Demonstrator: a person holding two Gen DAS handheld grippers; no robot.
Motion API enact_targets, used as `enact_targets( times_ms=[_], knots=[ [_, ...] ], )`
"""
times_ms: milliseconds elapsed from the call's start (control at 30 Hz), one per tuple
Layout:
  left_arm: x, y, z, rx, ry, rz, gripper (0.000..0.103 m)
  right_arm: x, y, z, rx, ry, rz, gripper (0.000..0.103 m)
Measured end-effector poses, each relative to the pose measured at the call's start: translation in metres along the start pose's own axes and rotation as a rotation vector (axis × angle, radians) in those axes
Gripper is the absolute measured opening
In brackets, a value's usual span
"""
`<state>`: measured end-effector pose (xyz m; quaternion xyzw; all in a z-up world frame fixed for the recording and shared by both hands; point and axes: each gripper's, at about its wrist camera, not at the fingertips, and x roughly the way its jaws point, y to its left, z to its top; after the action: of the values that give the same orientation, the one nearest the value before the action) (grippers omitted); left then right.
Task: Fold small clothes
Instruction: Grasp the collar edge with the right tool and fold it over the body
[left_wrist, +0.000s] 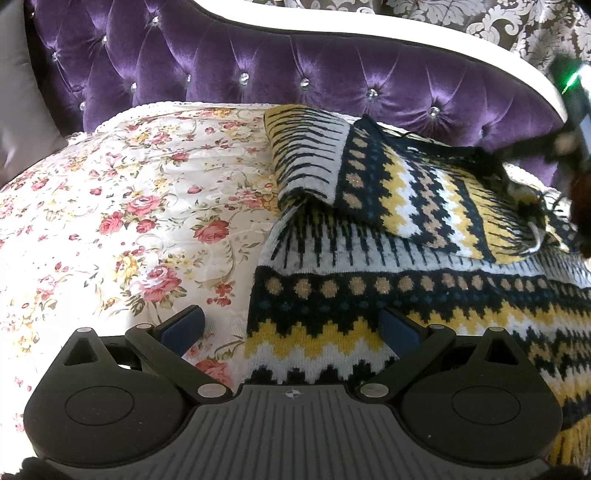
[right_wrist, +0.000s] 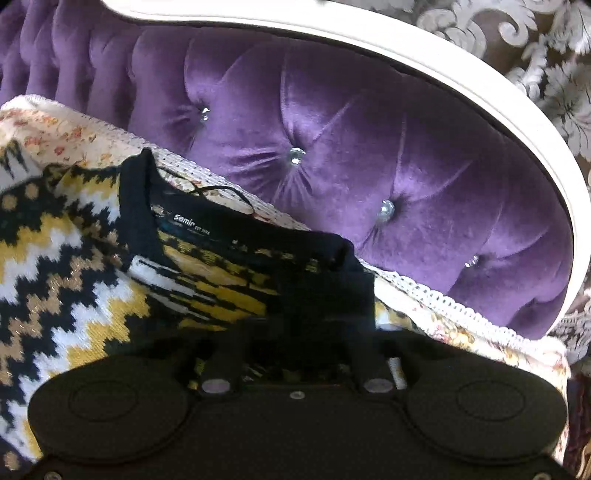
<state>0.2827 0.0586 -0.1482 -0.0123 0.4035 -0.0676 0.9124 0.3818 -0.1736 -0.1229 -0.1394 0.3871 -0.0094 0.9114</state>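
Observation:
A knitted sweater (left_wrist: 369, 295) with black, yellow, white and tan zigzag bands lies on the floral bedspread (left_wrist: 129, 203). One sleeve (left_wrist: 306, 162) is folded over its upper part. My left gripper (left_wrist: 291, 325) hangs open just above the sweater's left edge, blue pads (left_wrist: 183, 325) wide apart and nothing held. In the right wrist view my right gripper (right_wrist: 295, 325) is shut on the sweater's black collar (right_wrist: 258, 236), which bunches over the dark fingers; a white brand label shows inside the neck. The right gripper (left_wrist: 569, 140) appears blurred at the far right of the left wrist view.
A tufted purple velvet headboard (left_wrist: 295, 74) with a white frame curves behind the bed, close to the collar (right_wrist: 369, 184). A grey pillow (left_wrist: 18, 110) sits at the far left. Patterned wallpaper (right_wrist: 535, 55) lies beyond. The bedspread's lace edge (right_wrist: 461, 302) runs along the headboard.

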Motion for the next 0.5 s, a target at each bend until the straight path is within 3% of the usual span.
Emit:
enact_targets(
  times_ms=[67,133,233,300,367,400,500],
  knots=[
    [0.0,0.0,0.0,-0.003,-0.001,-0.001,0.101,-0.026,-0.007,0.013,0.045,-0.069,0.082,0.01],
    [0.0,0.0,-0.001,-0.001,-0.005,0.0,0.101,-0.054,-0.014,0.03,0.127,-0.154,0.235,0.01],
    [-0.001,-0.001,-0.002,0.006,-0.008,0.003,0.101,-0.113,-0.035,0.055,0.269,-0.357,0.486,0.01],
    [-0.001,-0.001,-0.002,0.005,-0.009,0.002,0.101,-0.15,-0.055,0.058,0.361,-0.509,0.576,0.01],
    [-0.001,-0.001,-0.002,0.002,-0.008,0.003,0.101,-0.165,-0.08,0.043,0.467,-0.589,0.579,0.01],
    [-0.001,-0.001,-0.002,0.002,-0.009,0.003,0.101,-0.162,-0.089,0.033,0.502,-0.58,0.542,0.01],
    [-0.001,-0.001,-0.002,0.008,-0.013,0.0,0.101,-0.117,-0.105,-0.01,0.563,-0.389,0.411,0.01]
  ],
)
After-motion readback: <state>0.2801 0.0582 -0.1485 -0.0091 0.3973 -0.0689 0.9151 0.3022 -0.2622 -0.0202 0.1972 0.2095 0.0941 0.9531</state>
